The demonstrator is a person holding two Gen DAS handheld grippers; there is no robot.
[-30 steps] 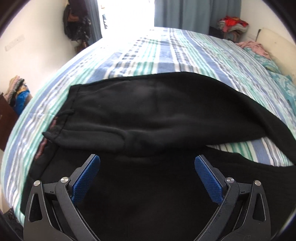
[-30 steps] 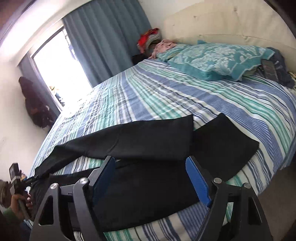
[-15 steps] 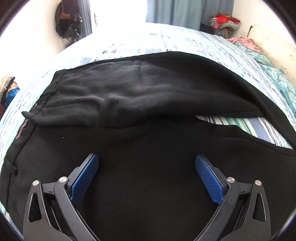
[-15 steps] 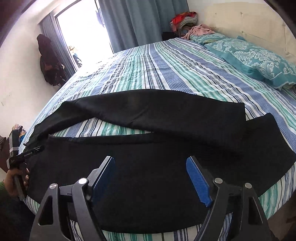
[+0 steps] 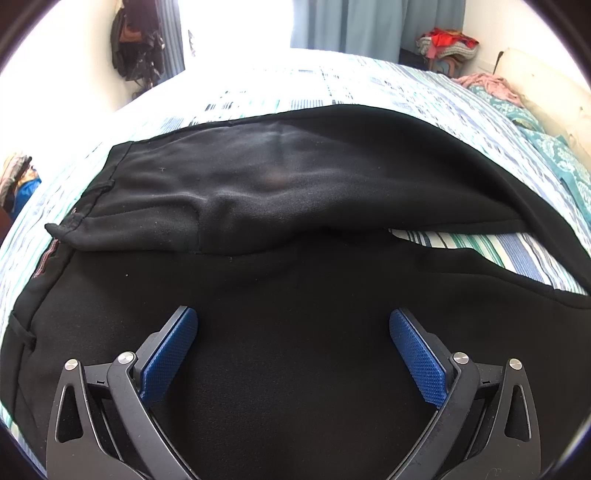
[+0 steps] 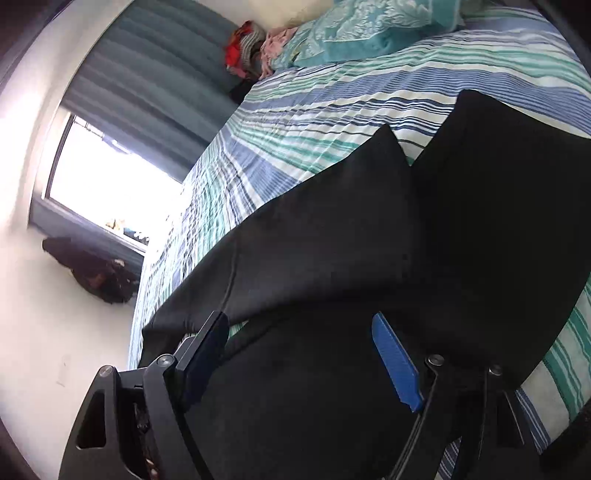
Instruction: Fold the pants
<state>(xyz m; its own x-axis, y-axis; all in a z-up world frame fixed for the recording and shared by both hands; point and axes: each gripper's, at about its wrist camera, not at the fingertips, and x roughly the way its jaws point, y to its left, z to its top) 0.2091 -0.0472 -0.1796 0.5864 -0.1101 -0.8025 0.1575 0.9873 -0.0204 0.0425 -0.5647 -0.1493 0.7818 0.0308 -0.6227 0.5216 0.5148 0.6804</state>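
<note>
Black pants (image 5: 295, 206) lie spread across a striped bed (image 5: 369, 81), waistband at the left, the two legs running to the right with a strip of sheet showing between them. My left gripper (image 5: 293, 328) is open and empty, low over the near leg close to the seat. In the right wrist view the pants (image 6: 332, 240) show their two leg ends toward the pillow side. My right gripper (image 6: 299, 332) is open and empty, tilted, just above the near leg.
A teal patterned pillow (image 6: 369, 29) lies at the head of the bed. A pile of clothes (image 5: 447, 44) sits in the far corner by blue curtains (image 6: 155, 85). Dark bags (image 5: 136, 48) hang on the left wall. The bed's edge falls away near the right gripper.
The left gripper has come lower and closer over the pants' seat. The right gripper has rolled sharply and dropped close to the leg ends. Both stay open.
</note>
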